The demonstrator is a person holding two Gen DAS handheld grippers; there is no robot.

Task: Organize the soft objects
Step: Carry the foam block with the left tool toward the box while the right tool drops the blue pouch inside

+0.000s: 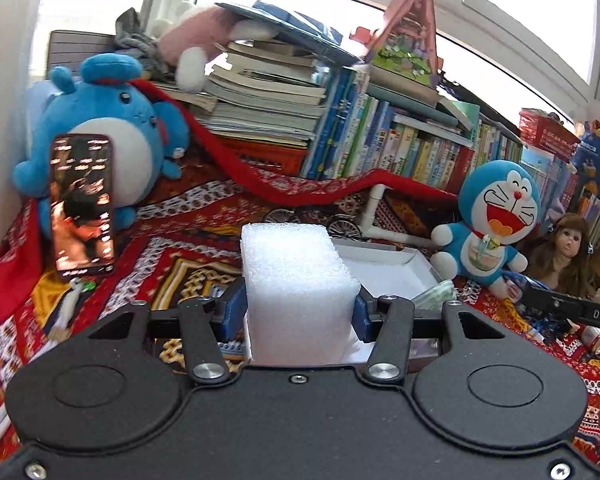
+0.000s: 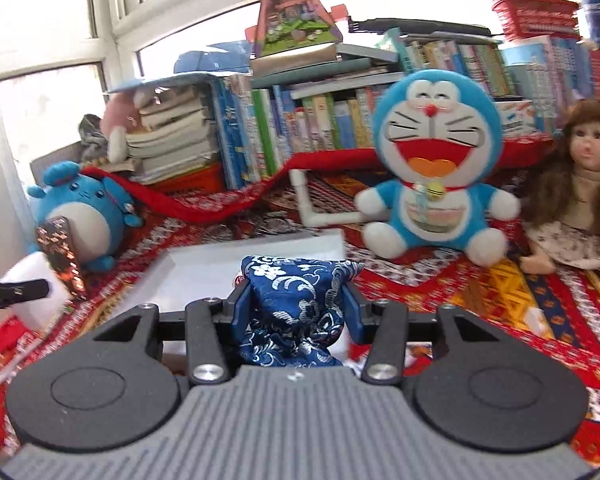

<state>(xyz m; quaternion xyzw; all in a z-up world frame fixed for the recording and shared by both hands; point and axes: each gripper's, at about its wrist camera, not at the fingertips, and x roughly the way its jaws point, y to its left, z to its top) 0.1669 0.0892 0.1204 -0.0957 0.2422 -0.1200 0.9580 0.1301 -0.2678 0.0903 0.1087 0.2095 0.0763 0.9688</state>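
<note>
Now foam block [image 1: 300,292] w/ left claw [image 1: 300,312]

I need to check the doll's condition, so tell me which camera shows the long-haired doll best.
The right wrist view. There the doll sits large at the right edge, with its brown hair and patterned dress showing. In the left wrist view the doll is small at the right edge, and only its head and hair show beside the blue cat plush.

Both claws angled slightly downward, left claw [image 1: 300,308] and right claw [image 2: 296,308] each clamped, loaded.
</note>
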